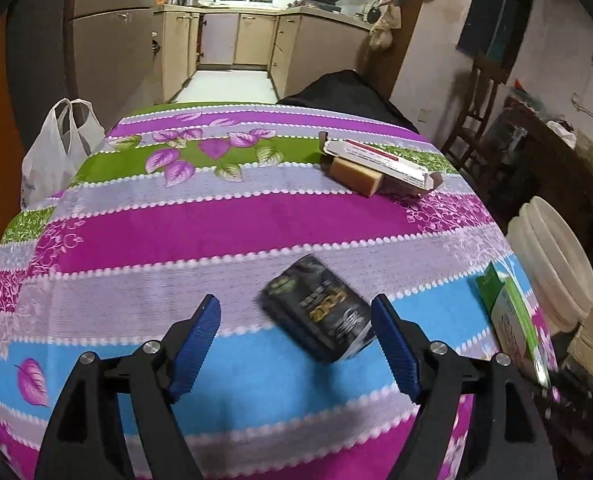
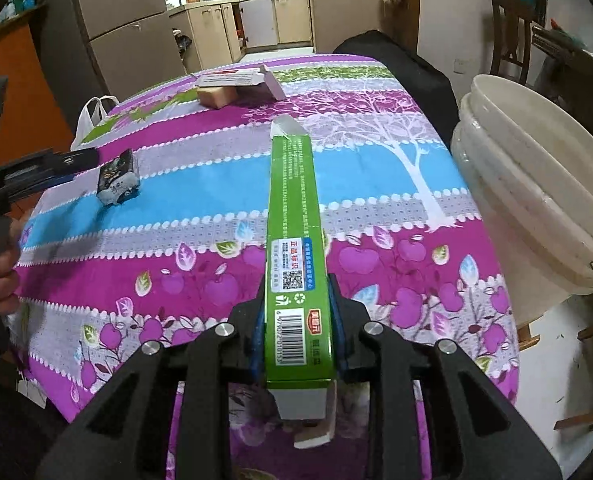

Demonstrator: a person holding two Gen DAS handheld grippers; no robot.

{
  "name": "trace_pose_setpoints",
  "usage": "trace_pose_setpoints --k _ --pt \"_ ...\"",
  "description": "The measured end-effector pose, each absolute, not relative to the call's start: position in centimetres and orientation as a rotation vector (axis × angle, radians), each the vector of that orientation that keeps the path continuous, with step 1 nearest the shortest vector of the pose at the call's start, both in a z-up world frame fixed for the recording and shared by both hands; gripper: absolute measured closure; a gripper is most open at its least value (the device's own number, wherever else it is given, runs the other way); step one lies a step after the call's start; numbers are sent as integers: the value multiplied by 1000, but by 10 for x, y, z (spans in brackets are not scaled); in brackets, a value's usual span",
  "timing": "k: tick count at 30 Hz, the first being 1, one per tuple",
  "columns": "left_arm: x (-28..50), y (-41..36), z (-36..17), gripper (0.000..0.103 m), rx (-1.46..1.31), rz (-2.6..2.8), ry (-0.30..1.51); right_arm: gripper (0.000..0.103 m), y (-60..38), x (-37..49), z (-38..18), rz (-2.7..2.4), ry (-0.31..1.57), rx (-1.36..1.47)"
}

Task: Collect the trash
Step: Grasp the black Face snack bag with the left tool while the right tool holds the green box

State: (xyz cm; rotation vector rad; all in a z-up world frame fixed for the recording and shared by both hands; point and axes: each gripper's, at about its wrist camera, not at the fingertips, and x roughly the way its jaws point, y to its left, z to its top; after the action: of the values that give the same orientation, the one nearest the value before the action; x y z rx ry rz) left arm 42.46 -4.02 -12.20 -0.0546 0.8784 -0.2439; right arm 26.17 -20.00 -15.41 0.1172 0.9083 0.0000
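Observation:
My right gripper (image 2: 298, 332) is shut on a long green carton (image 2: 296, 240) and holds it above the table; the carton also shows in the left wrist view (image 1: 512, 320). My left gripper (image 1: 296, 344) is open, its blue pads either side of a small dark packet (image 1: 320, 308) lying on the cloth, nearer the right pad; the packet also shows in the right wrist view (image 2: 118, 182). A white and red box (image 1: 380, 160) rests on a tan block (image 1: 354, 174) at the far side; they also show in the right wrist view (image 2: 232, 80).
The table wears a purple, blue and green striped cloth (image 1: 216, 232). A white plastic bag (image 1: 58, 152) hangs at the left edge. White stacked buckets (image 2: 536, 184) stand off the right edge. A dark chair back (image 1: 344, 88) is behind the table.

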Motion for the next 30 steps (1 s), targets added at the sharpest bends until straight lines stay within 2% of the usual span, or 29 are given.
trace_pose_setpoints --k 8,17,23,30 --pt "452 -58 -144 26 -69 -140 937 58 -193 263 -155 8 864 128" --pt "440 -42 -149 29 86 -301 956 48 -188 259 -154 28 851 110" --pt "421 -33 -143 29 328 -351 869 47 -194 258 -153 45 851 124" --pt "415 -40 -154 29 308 -375 872 49 -201 258 -151 42 864 142"
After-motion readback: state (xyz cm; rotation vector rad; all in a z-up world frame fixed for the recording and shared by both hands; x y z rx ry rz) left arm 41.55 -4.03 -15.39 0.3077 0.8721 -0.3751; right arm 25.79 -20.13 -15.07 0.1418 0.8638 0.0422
